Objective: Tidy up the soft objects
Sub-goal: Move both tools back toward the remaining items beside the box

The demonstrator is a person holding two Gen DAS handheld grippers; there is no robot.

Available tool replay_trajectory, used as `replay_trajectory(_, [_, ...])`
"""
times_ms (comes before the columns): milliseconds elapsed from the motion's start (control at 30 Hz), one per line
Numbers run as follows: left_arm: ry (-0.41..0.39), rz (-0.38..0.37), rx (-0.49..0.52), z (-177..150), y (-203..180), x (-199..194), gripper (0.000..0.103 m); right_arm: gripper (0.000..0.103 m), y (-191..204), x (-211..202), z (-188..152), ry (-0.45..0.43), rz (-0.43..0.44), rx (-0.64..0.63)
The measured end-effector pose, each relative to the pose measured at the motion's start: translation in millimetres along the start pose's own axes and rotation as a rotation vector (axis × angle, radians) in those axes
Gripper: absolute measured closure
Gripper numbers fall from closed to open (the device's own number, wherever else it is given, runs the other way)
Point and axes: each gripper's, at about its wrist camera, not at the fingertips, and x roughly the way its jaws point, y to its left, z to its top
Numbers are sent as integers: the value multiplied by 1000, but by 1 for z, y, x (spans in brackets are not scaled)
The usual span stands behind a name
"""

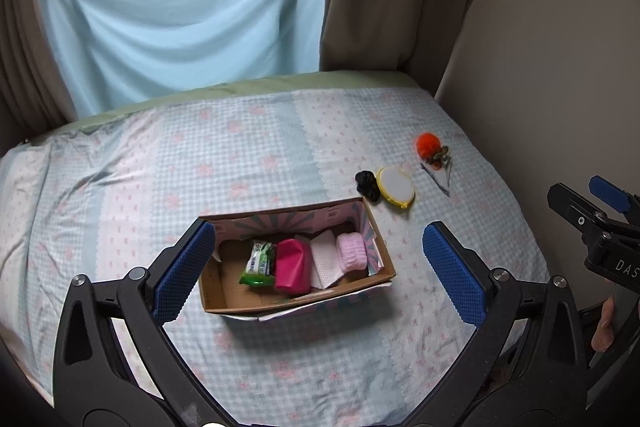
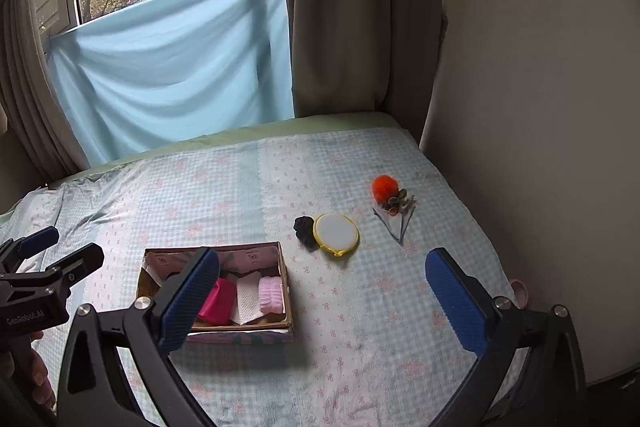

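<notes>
Cardboard box (image 1: 298, 291): set on the checked bedsheet (image 1: 120, 187); a green packet (image 1: 259, 264), magenta pouch (image 1: 293, 265), white cloth (image 1: 326, 259) and pink knit piece (image 1: 351, 251) are packed side by side inside, leaving the left end free. Still outside, well right of it: black scrunchie (image 2: 305, 227) touching a yellow-rimmed round item (image 2: 336, 234), orange pompom (image 2: 385, 188) beyond. Left gripper (image 1: 320, 269): spread wide, nothing held, hung above the box. Right gripper (image 2: 320, 301): likewise wide and empty, presumably readied for the scrunchie

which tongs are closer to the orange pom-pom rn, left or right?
Right, as far as the views show. The right tongs hang open over the bedspread between the cardboard box and the orange pom-pom. The left tongs are open too, straddling the box, farther from it.
</notes>
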Motion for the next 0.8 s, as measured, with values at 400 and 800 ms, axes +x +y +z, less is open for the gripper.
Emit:
replay_trajectory(400, [4,75,-76,9,-106,38,0,0,-105,23,16,-17,57,-6])
replay_trajectory(800, [53,137,-217,17,-191,122,0,0,-197,108,51,5,184,-164])
